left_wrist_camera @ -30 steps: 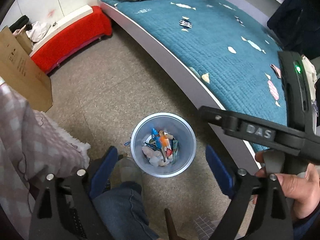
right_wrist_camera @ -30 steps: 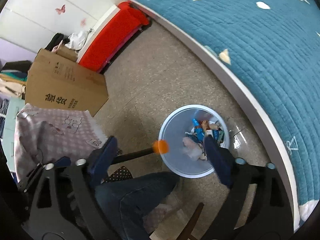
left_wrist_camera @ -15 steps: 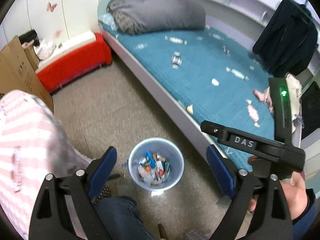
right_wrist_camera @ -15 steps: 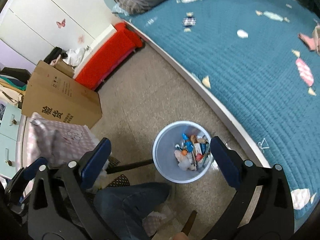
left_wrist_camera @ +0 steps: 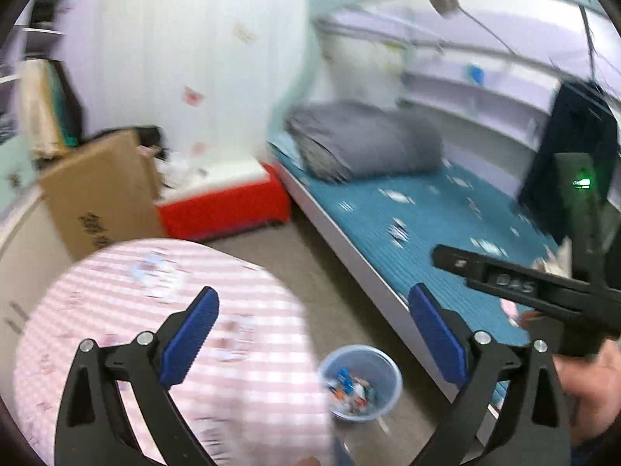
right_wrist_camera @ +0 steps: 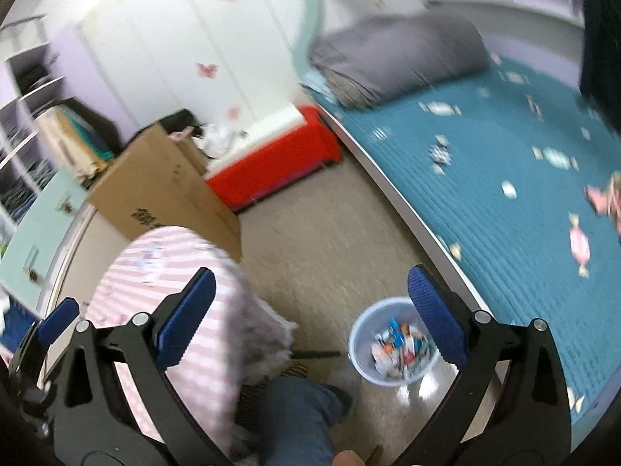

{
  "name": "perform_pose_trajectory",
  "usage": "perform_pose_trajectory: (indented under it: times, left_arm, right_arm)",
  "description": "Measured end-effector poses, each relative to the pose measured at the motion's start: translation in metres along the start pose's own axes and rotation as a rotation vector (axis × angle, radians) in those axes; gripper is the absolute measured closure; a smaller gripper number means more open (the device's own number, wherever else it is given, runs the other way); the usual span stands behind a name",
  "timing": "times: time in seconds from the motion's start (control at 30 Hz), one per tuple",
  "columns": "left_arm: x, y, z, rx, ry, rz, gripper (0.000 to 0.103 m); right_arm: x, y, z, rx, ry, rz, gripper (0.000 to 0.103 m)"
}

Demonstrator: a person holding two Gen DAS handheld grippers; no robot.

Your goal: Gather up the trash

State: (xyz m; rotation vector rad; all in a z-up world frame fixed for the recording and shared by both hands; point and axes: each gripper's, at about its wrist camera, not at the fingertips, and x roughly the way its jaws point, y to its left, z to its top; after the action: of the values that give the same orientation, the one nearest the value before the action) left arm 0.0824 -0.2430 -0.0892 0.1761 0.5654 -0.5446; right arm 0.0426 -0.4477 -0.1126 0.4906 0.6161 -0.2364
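A pale blue trash bin [left_wrist_camera: 392, 395] stands on the floor beside the bed, part filled with coloured wrappers. It shows low between my left gripper's [left_wrist_camera: 312, 336] blue pads, far below them. The left jaws are opening wide with nothing between them. In the right wrist view the bin [right_wrist_camera: 361, 365] sits under the right-hand pad of my right gripper [right_wrist_camera: 310, 316], which is open and empty. Candy wrappers [right_wrist_camera: 578, 242] lie scattered on the teal bed cover [right_wrist_camera: 504, 136]. The views are blurred by motion.
A pink checked cloth [left_wrist_camera: 155, 310] bulges at the lower left. Behind it stand a cardboard box [right_wrist_camera: 163, 190] and a red bench [right_wrist_camera: 275, 167]. A grey quilt [left_wrist_camera: 365, 143] lies at the bed's head. A person's leg in jeans [right_wrist_camera: 295, 419] is near the bin.
Both grippers have risen and tipped upward. The bin has become smaller and lower in each view, and the wall, shelves and quilt have come into sight. The left jaws stand a little wider.
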Motion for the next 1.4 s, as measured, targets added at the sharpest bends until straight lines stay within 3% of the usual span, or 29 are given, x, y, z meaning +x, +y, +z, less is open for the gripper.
perform_pose_trajectory:
  times: [0.33,0.53,0.87,1.4]
  left_arm:
    - [-0.111,0.086,0.013,-0.075,-0.19,0.281,0.005]
    - [-0.16,0.111,0.017,-0.128,-0.252,0.401,0.005]
    - [-0.197,0.12,0.014,-0.206,-0.295,0.356,0.005]
    - [-0.212,0.113,0.016,-0.192,-0.333,0.328,0.005]
  right_arm:
    - [-0.081,0.133,-0.002,-0.238,-0.163,0.032,0.006]
    - [-0.125,0.182,-0.011,-0.342,-0.267,0.044,0.006]
    - [-0.168,0.212,-0.023,-0.393,-0.381,-0.003,0.006]
    - [-0.167,0.212,-0.029,-0.384,-0.376,-0.004,0.006]
